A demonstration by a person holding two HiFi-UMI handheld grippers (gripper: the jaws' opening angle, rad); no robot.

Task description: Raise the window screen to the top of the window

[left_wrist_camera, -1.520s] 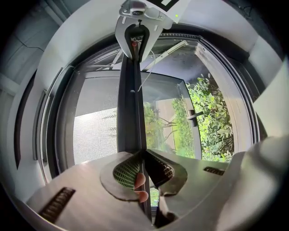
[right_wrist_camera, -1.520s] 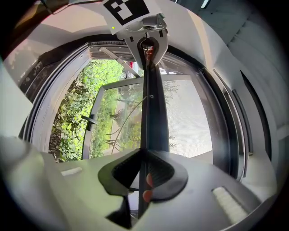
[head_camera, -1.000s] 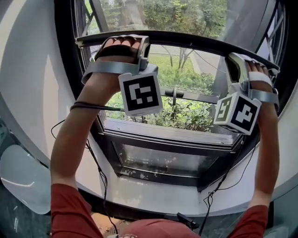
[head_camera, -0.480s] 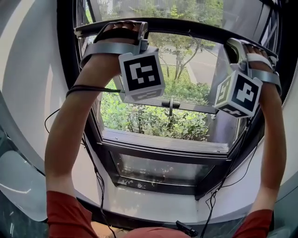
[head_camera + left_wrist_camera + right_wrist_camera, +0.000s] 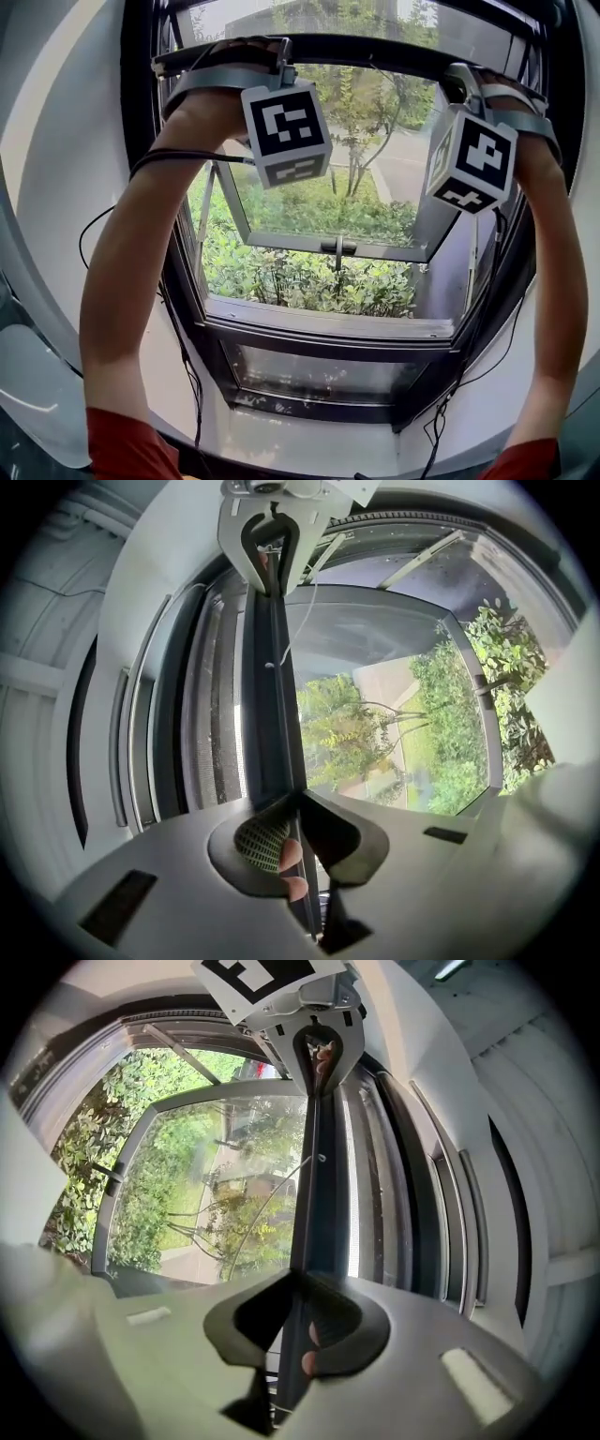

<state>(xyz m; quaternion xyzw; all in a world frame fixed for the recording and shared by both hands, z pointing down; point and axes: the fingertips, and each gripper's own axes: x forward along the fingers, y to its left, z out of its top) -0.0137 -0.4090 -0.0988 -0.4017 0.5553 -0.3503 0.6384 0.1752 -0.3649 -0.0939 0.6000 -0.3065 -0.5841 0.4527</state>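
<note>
We've left gripper [image 5: 298,797] and right gripper [image 5: 298,1281] clamped on screen bar [image 5: 375,49], near window frame [image 5: 137,84] top edge (short travel left, we reckon).

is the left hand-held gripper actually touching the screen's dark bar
Touching. In the left gripper view the left hand-held gripper has both jaws pinched against the dark screen bar, which runs between them with no gap.

The left arm [image 5: 131,272] and the right arm [image 5: 555,281] are held stretched upward, wrists level with each other. The left claw [image 5: 296,797] is clamped on a dark screen bar [image 5: 272,696]. The right claw [image 5: 298,1279] is closed on the same bar.
</note>
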